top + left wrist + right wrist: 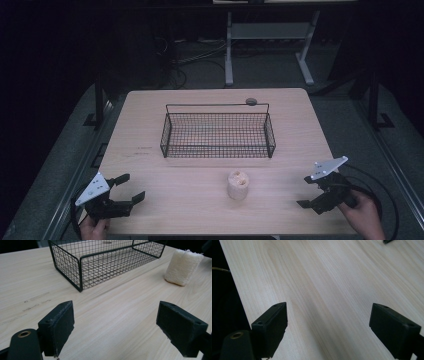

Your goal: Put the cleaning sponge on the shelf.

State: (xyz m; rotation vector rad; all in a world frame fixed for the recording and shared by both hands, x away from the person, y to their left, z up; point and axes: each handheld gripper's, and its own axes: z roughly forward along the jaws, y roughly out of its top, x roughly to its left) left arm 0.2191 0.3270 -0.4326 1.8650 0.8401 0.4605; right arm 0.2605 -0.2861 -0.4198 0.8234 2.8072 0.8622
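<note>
Near the front corners of the pale wooden table (pixel 150 150) we hold both tools idle: the left gripper (pixel 127 189) and the right gripper (pixel 306 191) each have their black jaws spread wide with nothing between them. Between the two, well apart from either, the cream-coloured, fibrous cylindrical sponge (pixel 238 185) stands upright on its end, just in front of the black wire-mesh basket (pixel 218 148) with its thin hoop handle.

From the left gripper view the sponge (pixel 183 267) looks soft and slightly tilted, though we cannot be sure of the lean at that edge of the frame. We judge the risks as follows. Standing on end, it could topple or roll if one jaw nudges it before the other closes. Soft material may squash and slip out if we pinch only its top rim. Carrying it low could catch the basket's front wall (pixel 110 267) or the handle. A small dark round object (pixel 251 101) sits at the far rim; we should avoid knocking it.
</note>
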